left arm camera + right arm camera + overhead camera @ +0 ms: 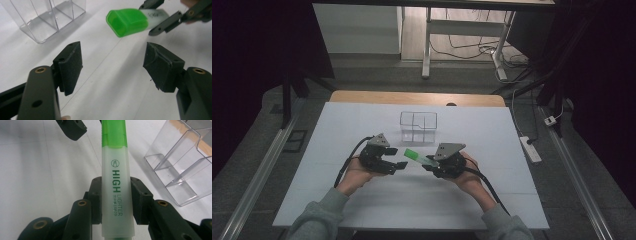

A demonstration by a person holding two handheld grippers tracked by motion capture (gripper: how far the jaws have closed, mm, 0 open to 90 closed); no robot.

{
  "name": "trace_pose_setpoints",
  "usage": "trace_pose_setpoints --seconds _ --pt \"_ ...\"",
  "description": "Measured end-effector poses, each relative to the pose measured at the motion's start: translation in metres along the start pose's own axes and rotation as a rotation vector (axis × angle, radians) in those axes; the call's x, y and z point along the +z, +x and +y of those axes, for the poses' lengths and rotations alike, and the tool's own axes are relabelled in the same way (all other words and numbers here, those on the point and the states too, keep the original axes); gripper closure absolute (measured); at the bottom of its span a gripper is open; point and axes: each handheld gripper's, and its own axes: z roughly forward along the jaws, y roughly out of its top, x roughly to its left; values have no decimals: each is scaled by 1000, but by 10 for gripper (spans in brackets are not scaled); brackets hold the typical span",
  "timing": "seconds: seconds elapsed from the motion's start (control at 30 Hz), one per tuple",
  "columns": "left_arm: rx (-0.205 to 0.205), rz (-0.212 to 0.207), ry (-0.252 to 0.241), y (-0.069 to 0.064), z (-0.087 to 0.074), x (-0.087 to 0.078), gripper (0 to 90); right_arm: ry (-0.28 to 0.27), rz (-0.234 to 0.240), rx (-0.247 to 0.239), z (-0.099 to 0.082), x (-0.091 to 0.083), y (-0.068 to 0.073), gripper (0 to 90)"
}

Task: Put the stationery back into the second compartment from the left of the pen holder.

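The right gripper [113, 200] clamps the highlighter [115, 192] by its barrel, green cap [127, 21] offered toward the wide-open left gripper [113, 67], likely for uncapping.

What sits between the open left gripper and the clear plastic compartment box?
Nothing: in the left gripper view, bare white table separates the left gripper from the clear plastic compartment box.

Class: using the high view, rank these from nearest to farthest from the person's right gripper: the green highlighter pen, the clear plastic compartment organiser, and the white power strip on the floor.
1. The green highlighter pen, clamped in the right gripper itself, cap pointing toward the left gripper.
2. The clear plastic compartment organiser, farther up the white table, slightly to the left.
3. The white power strip, off the table's right edge, on the floor.
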Motion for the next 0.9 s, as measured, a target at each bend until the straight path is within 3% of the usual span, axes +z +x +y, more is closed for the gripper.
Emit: trace_pose_setpoints --seconds 0.13,0.47,0.7,0.9 --pt "-31 -15 -27 1 0 1 310 0 -7 3 0 2 1 650" --pt "-63 -54 -42 0 2 8 315 -24 -15 -14 0 10 8 650" --pt "-94 -103 -71 0 4 11 472 -50 -25 -42 1 11 13 649" --pt "-119 -148 -90 2 4 8 575 -21 -43 -61 0 14 15 645"
